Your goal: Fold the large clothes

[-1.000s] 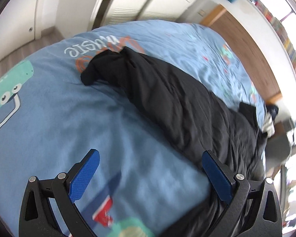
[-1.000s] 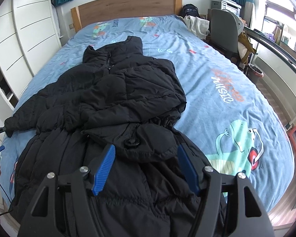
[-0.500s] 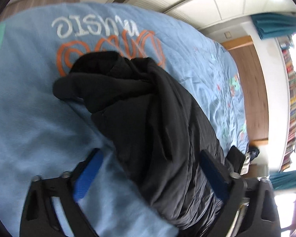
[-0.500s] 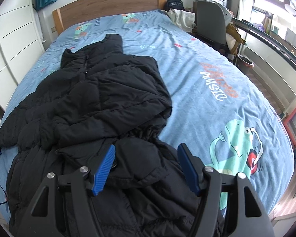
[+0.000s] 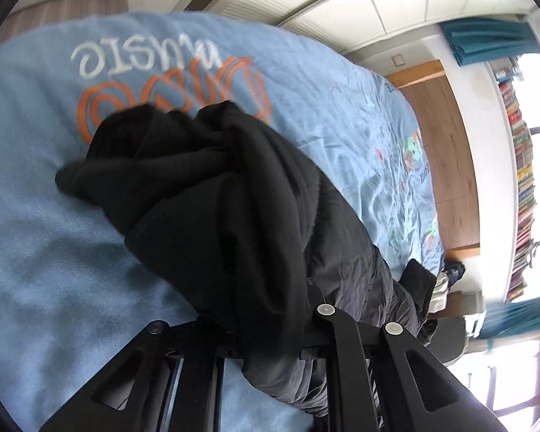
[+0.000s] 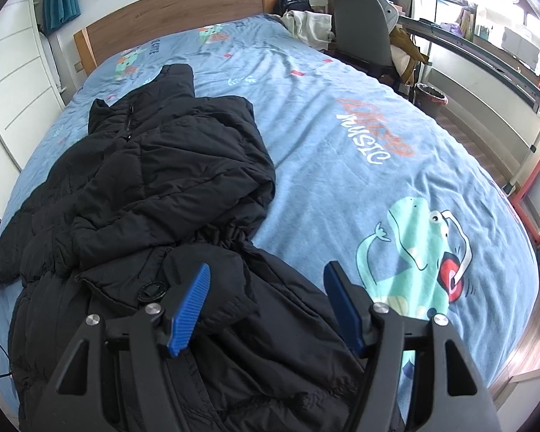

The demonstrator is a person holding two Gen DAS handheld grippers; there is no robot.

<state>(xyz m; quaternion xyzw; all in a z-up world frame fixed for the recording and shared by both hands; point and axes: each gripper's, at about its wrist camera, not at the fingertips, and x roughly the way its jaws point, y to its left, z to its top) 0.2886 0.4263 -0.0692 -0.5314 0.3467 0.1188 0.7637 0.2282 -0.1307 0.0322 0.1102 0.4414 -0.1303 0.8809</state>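
Black padded jacket [image 6: 154,187]: we find it spread on the blue bedspread [image 6: 342,115]. Our left gripper [image 5: 270,324]: jaws clamped on the jacket's sleeve [image 5: 212,187]. Our right gripper [image 6: 270,306]: jaws apart, over the jacket's lower part.

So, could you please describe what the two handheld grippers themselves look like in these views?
Both are matte black plastic frames with triangular cut-outs and round silver pivot screws. The right gripper carries flat blue fingers with a finely ribbed inner face. On the left gripper only the black linkage and silver screws show; its fingers are hidden by the black jacket. No cables or markings show on either.
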